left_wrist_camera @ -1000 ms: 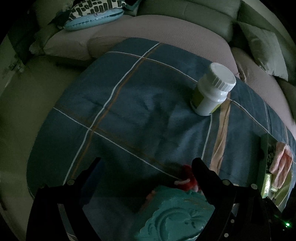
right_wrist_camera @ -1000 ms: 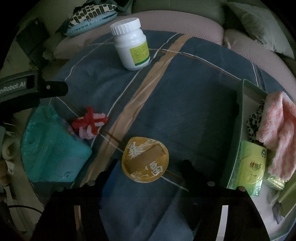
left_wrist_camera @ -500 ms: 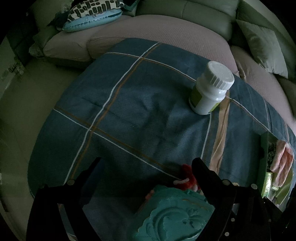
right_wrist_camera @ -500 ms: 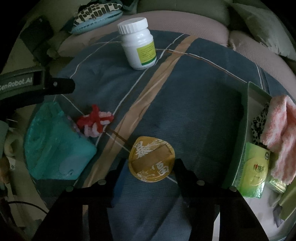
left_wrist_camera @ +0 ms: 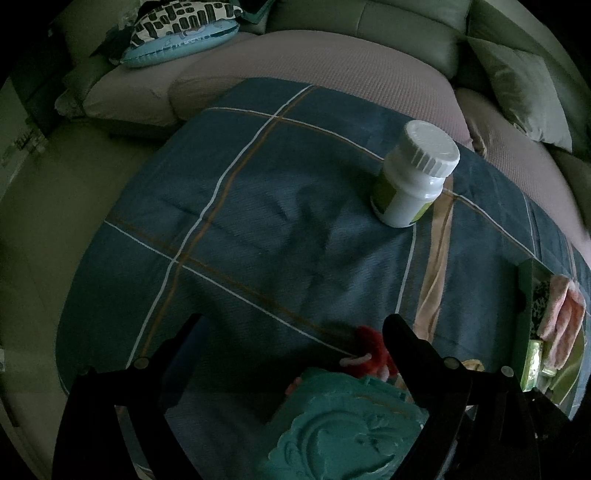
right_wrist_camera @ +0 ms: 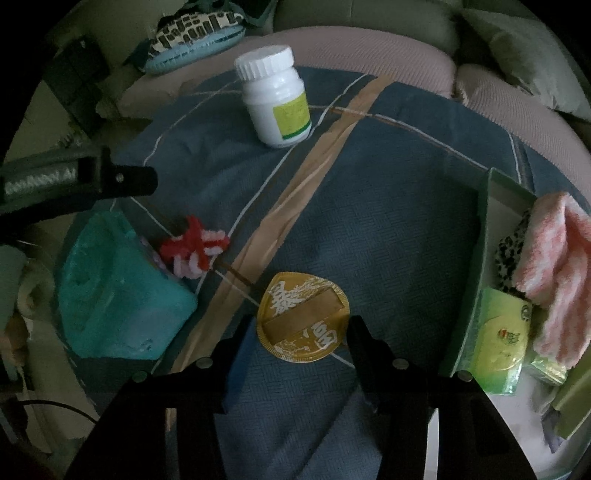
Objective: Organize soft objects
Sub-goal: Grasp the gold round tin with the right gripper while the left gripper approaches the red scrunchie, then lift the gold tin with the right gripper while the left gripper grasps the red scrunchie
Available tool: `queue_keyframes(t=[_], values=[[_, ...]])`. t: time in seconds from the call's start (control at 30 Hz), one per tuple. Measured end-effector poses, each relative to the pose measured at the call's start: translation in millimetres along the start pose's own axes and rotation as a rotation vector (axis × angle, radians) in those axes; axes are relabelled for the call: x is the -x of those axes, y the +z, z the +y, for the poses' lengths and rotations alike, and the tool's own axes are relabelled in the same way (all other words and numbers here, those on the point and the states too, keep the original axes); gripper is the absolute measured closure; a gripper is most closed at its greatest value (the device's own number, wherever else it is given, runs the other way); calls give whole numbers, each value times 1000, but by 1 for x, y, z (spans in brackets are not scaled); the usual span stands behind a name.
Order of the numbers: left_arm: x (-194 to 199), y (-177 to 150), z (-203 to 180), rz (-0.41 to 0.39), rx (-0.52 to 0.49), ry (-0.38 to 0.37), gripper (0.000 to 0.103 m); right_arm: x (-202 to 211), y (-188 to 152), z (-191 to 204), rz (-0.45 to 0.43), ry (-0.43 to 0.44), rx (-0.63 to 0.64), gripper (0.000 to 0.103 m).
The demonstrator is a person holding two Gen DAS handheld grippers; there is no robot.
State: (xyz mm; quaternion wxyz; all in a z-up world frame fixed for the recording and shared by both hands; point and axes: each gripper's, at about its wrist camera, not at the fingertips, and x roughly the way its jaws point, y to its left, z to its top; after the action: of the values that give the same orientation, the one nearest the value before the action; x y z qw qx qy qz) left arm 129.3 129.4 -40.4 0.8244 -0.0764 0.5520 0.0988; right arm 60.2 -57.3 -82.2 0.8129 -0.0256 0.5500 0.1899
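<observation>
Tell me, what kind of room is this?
Probably a home living room: a sofa with a patterned cushion curves behind a table under a checked blue cloth, which holds a pill bottle and household odds and ends.

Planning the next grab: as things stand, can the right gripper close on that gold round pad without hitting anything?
Probably yes. The right gripper is open, one finger on either side of the gold round pad, which lies flat on the blue checked cloth. The red and white yarn bow and green box sit clear of it.

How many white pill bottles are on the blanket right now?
1. The white pill bottle stands upright at the far side of the blue plaid blanket, beyond the gold disc.
</observation>
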Motion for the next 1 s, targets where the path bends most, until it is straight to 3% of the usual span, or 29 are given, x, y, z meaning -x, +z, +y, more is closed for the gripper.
queue_keyframes(t=[0.3, 0.5, 0.6, 0.8, 0.9, 1.0], values=[[7, 3, -19, -6, -56, 0, 8, 25, 8, -23, -64, -19, -59, 50], [15, 25, -47, 12, -238, -81, 8, 44, 10, -46, -113, -13, -126, 50], [7, 36, -57, 80, -336, -122, 8, 52, 11, -53, -133, -3, -152, 50], [-19, 38, -76, 237, -474, -95, 11, 66, 12, -68, -175, 7, -197, 50], [-34, 32, -86, 328, -514, -106, 17, 72, 10, -76, -189, 8, -220, 50], [-46, 28, -96, 376, -553, -63, 21, 77, 9, -83, -202, 10, -240, 50]])
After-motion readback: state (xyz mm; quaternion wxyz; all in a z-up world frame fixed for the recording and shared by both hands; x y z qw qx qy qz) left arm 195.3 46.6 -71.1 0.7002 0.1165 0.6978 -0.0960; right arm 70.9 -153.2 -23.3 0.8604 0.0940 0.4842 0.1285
